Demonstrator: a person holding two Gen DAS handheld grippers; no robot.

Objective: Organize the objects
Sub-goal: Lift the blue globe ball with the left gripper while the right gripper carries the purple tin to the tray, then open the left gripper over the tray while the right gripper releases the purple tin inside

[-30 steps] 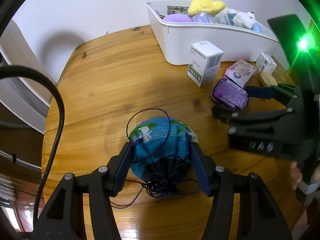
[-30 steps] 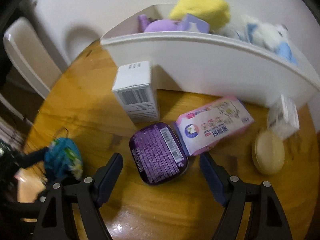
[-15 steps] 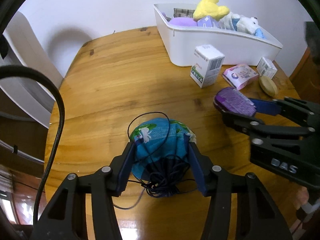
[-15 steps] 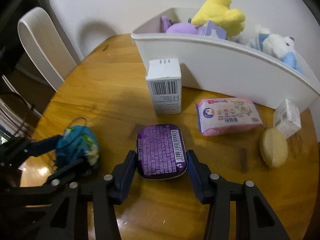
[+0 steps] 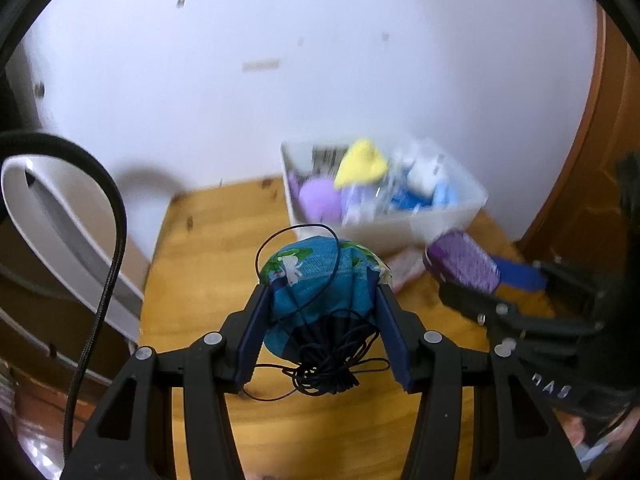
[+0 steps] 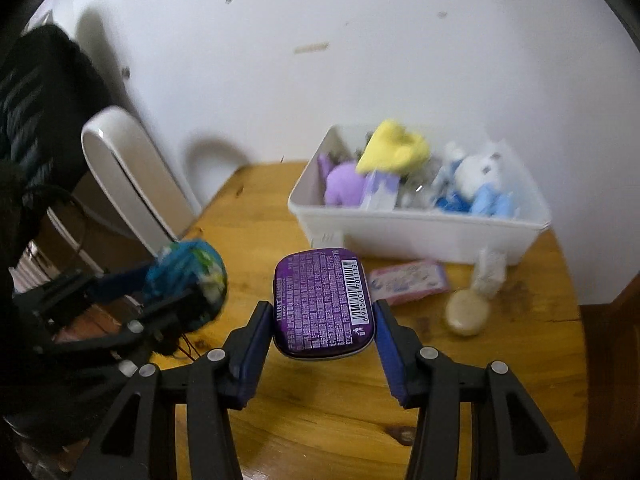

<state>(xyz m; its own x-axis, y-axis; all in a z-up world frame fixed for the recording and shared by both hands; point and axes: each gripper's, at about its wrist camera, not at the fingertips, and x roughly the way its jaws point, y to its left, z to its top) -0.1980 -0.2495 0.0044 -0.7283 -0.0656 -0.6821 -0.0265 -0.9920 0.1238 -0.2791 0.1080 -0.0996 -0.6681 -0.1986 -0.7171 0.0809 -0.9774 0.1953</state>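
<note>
Left gripper point(image 5: 322, 312) clamped on blue fabric pouch point(image 5: 320, 280), right gripper point(image 6: 323, 320) clamped on purple tin point(image 6: 322, 300), both angled downward

The pouch point(image 5: 320, 288) is blue with green and white shapes. The tin point(image 6: 323, 303) is purple. In the white bin point(image 6: 416, 236) sits a yellow toy point(image 6: 394, 152).
</note>
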